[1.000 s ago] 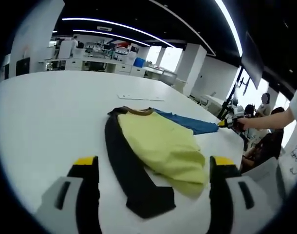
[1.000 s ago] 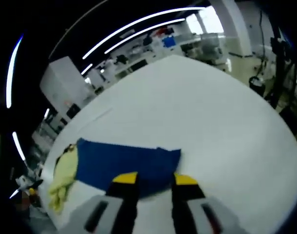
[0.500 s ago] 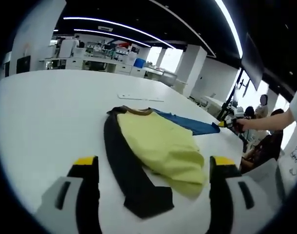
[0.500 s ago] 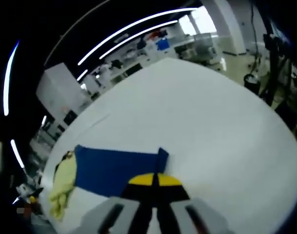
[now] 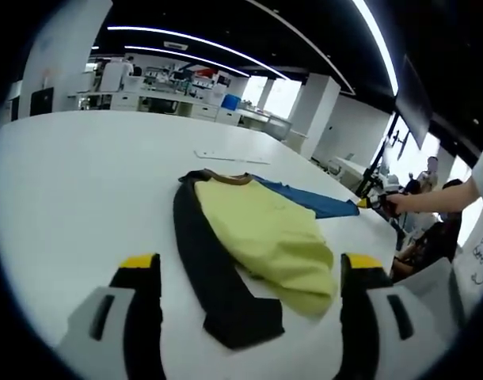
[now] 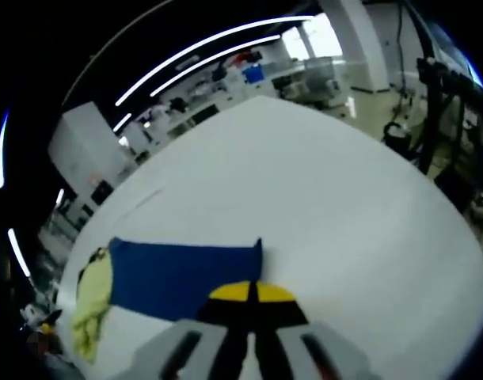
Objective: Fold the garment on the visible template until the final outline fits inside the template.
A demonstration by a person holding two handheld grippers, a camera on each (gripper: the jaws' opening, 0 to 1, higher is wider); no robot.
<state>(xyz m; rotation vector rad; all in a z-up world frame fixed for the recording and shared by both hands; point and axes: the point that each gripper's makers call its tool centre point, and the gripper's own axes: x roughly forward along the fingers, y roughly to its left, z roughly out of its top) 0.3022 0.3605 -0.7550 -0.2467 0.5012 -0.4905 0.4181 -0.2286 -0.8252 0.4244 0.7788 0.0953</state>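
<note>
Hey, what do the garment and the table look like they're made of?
The garment looks like soft matte knit fabric, maybe cotton jersey, though I can't confirm that: it drapes and wrinkles, in yellow, black and blue panels with a brown collar. The table looks like a hard, smooth white top, perhaps laminate, with a faint sheen. The right tongs are shut on the blue sleeve.

Large white tabletop point(image 5: 75, 182), smooth, broad. Lying on it: one crumpled cloth garment in yellow, black and blue point(image 5: 257, 237); one thin white strip point(image 5: 220, 156), well apart beyond the garment.
</note>
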